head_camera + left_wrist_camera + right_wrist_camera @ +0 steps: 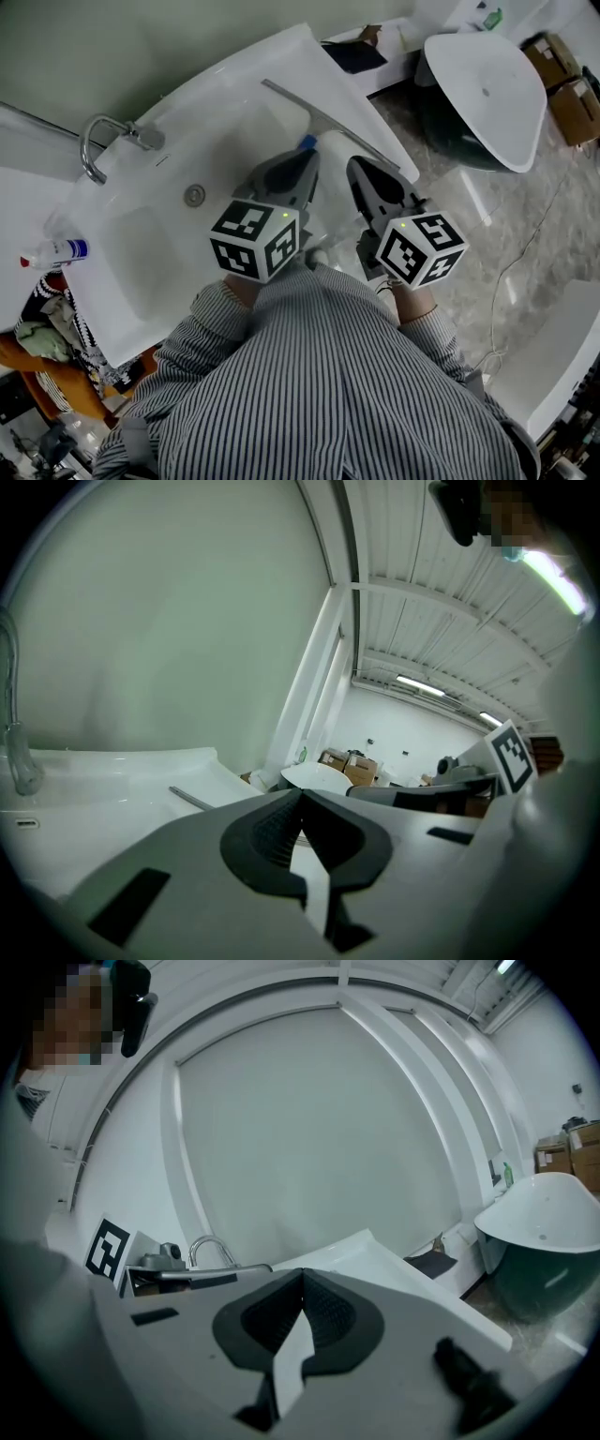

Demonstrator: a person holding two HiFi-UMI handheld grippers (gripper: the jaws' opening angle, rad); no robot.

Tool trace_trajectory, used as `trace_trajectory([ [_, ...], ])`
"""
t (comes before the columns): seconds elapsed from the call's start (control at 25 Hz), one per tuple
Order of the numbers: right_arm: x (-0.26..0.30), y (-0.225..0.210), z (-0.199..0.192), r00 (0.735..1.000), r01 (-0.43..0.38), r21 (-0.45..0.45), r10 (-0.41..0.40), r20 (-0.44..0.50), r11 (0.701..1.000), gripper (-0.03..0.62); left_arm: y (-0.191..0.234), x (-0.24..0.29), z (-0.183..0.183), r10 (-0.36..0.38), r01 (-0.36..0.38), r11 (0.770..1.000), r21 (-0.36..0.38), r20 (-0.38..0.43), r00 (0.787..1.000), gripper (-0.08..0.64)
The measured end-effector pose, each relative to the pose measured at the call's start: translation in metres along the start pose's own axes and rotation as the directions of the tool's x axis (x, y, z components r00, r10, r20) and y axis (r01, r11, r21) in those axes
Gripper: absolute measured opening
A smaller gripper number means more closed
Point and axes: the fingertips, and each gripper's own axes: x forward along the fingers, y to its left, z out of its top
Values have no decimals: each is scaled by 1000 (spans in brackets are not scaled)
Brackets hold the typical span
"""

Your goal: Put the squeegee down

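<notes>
The squeegee (323, 120) is a long thin grey bar lying across the right ledge of the white sink (141, 272); a small blue part of it shows at the left gripper's tip. It also appears as a grey bar on the sink edge, the squeegee (190, 799), in the left gripper view. My left gripper (302, 161) hovers just short of it, jaws shut and empty (300, 795). My right gripper (361, 171) is beside it over the ledge, also shut with nothing between its pads (302, 1275). Neither touches the squeegee.
A chrome faucet (101, 141) stands at the sink's back left, with the drain (194, 195) in the bowl. A spray bottle (54, 251) lies on the left counter. A white basin (487, 84) and cardboard boxes (562, 80) sit on the marble floor to the right.
</notes>
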Motion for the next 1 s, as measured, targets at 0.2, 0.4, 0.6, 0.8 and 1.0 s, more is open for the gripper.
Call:
trace_trajectory([
  [0.2, 1, 0, 0, 1000, -10, -9, 10, -1, 1000, 15, -5, 2, -1, -12, 12, 1000, -4, -3, 1000, 12],
  [0.4, 3, -1, 0, 1000, -15, -17, 15, -7, 1000, 15, -4, 6, -3, -3, 3, 1000, -15, -8, 1000, 12],
  [0.6, 5, -1, -4, 1000, -21, -23, 20, -17, 1000, 15, 5, 5, -5, 12, -12, 999, -39, -2, 1000, 12],
  [0.8, 5, 1, -5, 999, -22, -37, 21, -25, 999, 15, 8, 4, -6, 22, -22, 998, -58, -7, 1000, 12],
  [1.0, 6, 2, -5, 1000, -14, -47, 12, -26, 999, 15, 9, 3, -6, 17, -18, 998, -63, -12, 1000, 12],
])
